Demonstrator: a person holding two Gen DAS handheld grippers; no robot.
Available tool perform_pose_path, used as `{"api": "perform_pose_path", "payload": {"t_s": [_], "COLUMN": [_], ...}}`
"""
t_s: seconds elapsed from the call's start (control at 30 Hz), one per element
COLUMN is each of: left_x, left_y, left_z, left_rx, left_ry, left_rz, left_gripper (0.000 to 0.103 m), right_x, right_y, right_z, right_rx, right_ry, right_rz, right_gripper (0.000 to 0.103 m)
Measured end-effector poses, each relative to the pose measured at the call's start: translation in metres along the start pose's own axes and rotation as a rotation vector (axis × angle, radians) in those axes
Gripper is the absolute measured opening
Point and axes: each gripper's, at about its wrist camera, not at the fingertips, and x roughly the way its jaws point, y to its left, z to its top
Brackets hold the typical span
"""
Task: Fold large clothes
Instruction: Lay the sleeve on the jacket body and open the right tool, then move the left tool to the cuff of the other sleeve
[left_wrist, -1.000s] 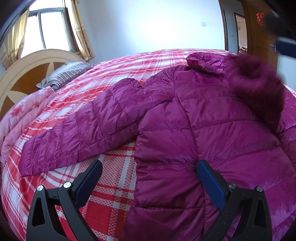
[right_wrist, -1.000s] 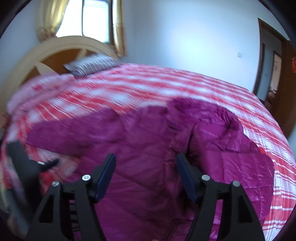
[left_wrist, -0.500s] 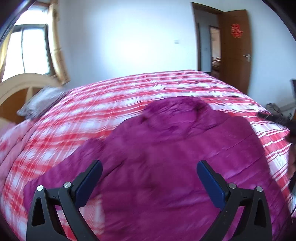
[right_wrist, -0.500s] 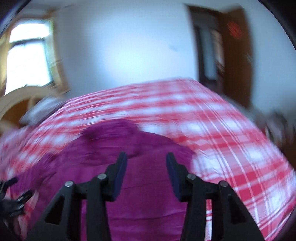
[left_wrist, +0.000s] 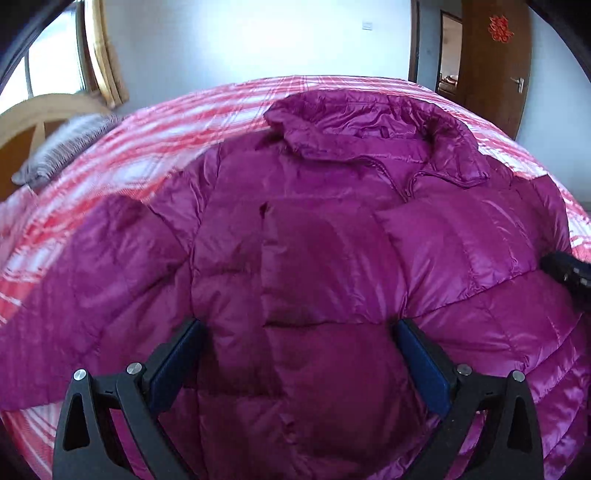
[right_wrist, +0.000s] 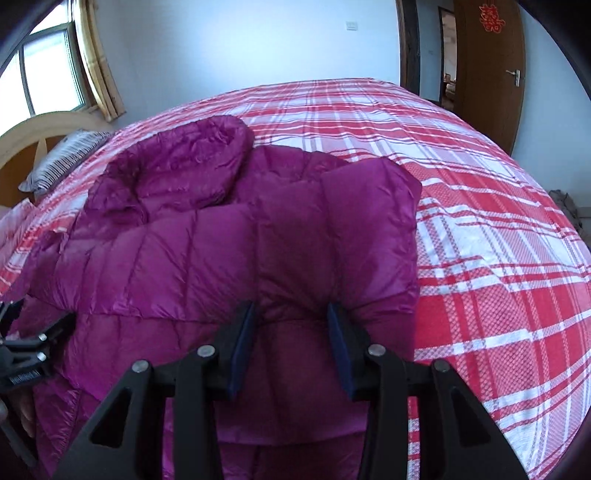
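A magenta quilted down jacket (left_wrist: 325, 236) lies front up on the bed, hood (left_wrist: 369, 118) at the far end. One sleeve (left_wrist: 454, 243) is folded across its chest, and the other sleeve (left_wrist: 92, 280) spreads out to the left. My left gripper (left_wrist: 299, 328) hangs open over the jacket's middle, jaws wide with nothing pinched. My right gripper (right_wrist: 291, 308) is at the jacket's (right_wrist: 229, 251) right edge; its jaws are closing, and a puckered fold of fabric is pressed between the pads. Each gripper shows at the edge of the other's view: right gripper (left_wrist: 569, 269), left gripper (right_wrist: 29, 343).
The jacket lies on a red and white plaid bedspread (right_wrist: 480, 240). A striped pillow (right_wrist: 62, 162) and a wooden headboard (right_wrist: 33, 136) are at the far left, under a curtained window (right_wrist: 48, 70). A brown door (right_wrist: 487, 66) stands at the back right.
Both views swung across the bed. My left gripper came over the jacket's middle. My right gripper dropped to the jacket's right edge, and its jaws narrowed onto the fabric.
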Motion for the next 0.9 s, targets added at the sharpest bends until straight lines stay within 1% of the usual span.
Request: {"api": "perform_pose_path", "payload": {"t_s": [0.1,0.2,0.27,0.33,0.37,0.43,0.5,0.57,0.6,0.63,0.7,0.77,0.9], "left_x": [0.002,0.001,0.001,0.001,0.000,0.000,0.000,0.000,0.000,0.000,0.000,0.000,0.001], "left_y": [-0.001,0.000,0.000,0.001,0.001,0.002,0.002,0.002,0.002,0.002,0.003,0.002,0.003], "left_z": [0.000,-0.002,-0.001,-0.001,-0.001,-0.002,-0.002,-0.002,-0.002,-0.002,-0.003,-0.003,-0.003], "left_rx": [-0.009,-0.009,-0.012,-0.015,-0.016,-0.020,-0.021,-0.021,-0.020,-0.018,-0.019,-0.019,-0.020], "left_ry": [-0.001,-0.007,-0.011,-0.013,-0.013,-0.014,-0.014,-0.015,-0.015,-0.015,-0.016,-0.016,-0.016], "left_rz": [-0.006,-0.001,0.001,0.002,0.001,-0.003,-0.004,-0.003,-0.002,-0.002,-0.002,-0.001,-0.003], "left_gripper": [0.102,0.102,0.102,0.102,0.102,0.102,0.102,0.102,0.102,0.102,0.102,0.102,0.102], "right_x": [0.000,-0.006,-0.029,-0.042,-0.042,-0.031,-0.010,0.008,0.022,0.030,0.047,0.049,0.045], "right_y": [0.006,0.009,0.000,-0.009,-0.013,-0.017,-0.018,-0.020,-0.025,-0.025,-0.029,-0.029,-0.026], "right_z": [-0.003,0.004,0.017,0.031,0.041,0.051,0.058,0.059,0.057,0.056,0.055,0.051,0.051], "right_rx": [-0.046,-0.076,-0.027,0.021,0.042,0.057,0.061,0.067,0.075,0.082,0.085,0.059,0.041], "right_ry": [0.016,0.032,-0.043,-0.096,-0.101,-0.088,-0.064,-0.040,-0.017,0.002,0.042,0.019,0.032], "right_rz": [-0.036,-0.051,-0.057,-0.071,-0.080,-0.087,-0.075,-0.072,-0.091,-0.093,-0.073,-0.079,-0.095], "right_gripper": [0.043,0.042,0.042,0.043,0.043,0.043,0.043,0.043,0.043,0.043,0.043,0.043,0.043]}}
